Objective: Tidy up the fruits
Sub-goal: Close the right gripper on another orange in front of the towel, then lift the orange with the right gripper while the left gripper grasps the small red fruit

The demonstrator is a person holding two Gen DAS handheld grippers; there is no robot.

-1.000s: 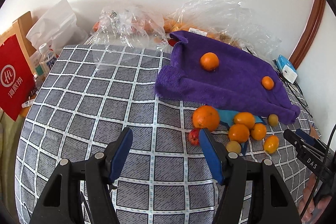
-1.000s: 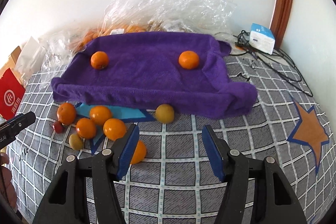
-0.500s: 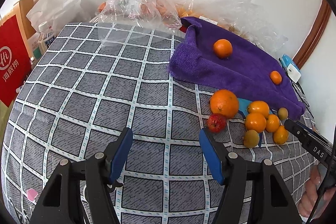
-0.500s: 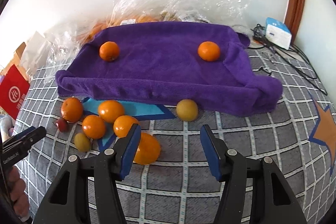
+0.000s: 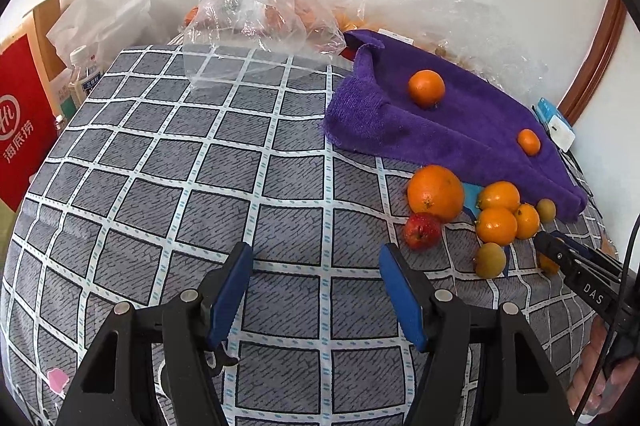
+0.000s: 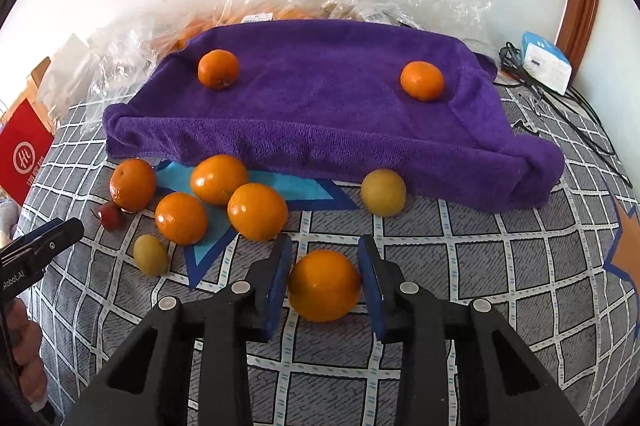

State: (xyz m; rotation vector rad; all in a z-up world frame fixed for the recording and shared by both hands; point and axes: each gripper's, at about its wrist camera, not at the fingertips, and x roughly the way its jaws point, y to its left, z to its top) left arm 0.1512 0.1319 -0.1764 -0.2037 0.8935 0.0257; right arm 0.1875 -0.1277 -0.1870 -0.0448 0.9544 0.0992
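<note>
My right gripper (image 6: pixel 324 280) is shut on an orange (image 6: pixel 324 286) resting on the checked cloth. A purple towel (image 6: pixel 320 114) lies behind with two oranges (image 6: pixel 218 69) (image 6: pixel 422 80) on it. Several oranges (image 6: pixel 257 211), a small red fruit (image 6: pixel 111 216) and two yellow-green fruits (image 6: pixel 383 192) (image 6: pixel 150 254) lie in front of the towel. My left gripper (image 5: pixel 316 286) is open and empty above the checked cloth, left of the big orange (image 5: pixel 435 192) and red fruit (image 5: pixel 422 231). The right gripper's finger (image 5: pixel 576 262) shows at the right edge of the left wrist view.
Clear plastic bags (image 5: pixel 256 14) with fruit lie behind the towel against the wall. A red bag (image 5: pixel 20 122) and a bottle (image 5: pixel 82 74) stand at the left. A white-blue box (image 6: pixel 546 62) and black cables (image 6: pixel 560 106) lie at the back right.
My right gripper moved left and forward and closed around the loose orange. My left gripper moved slightly, bringing the fruit cluster closer; it stays open.
</note>
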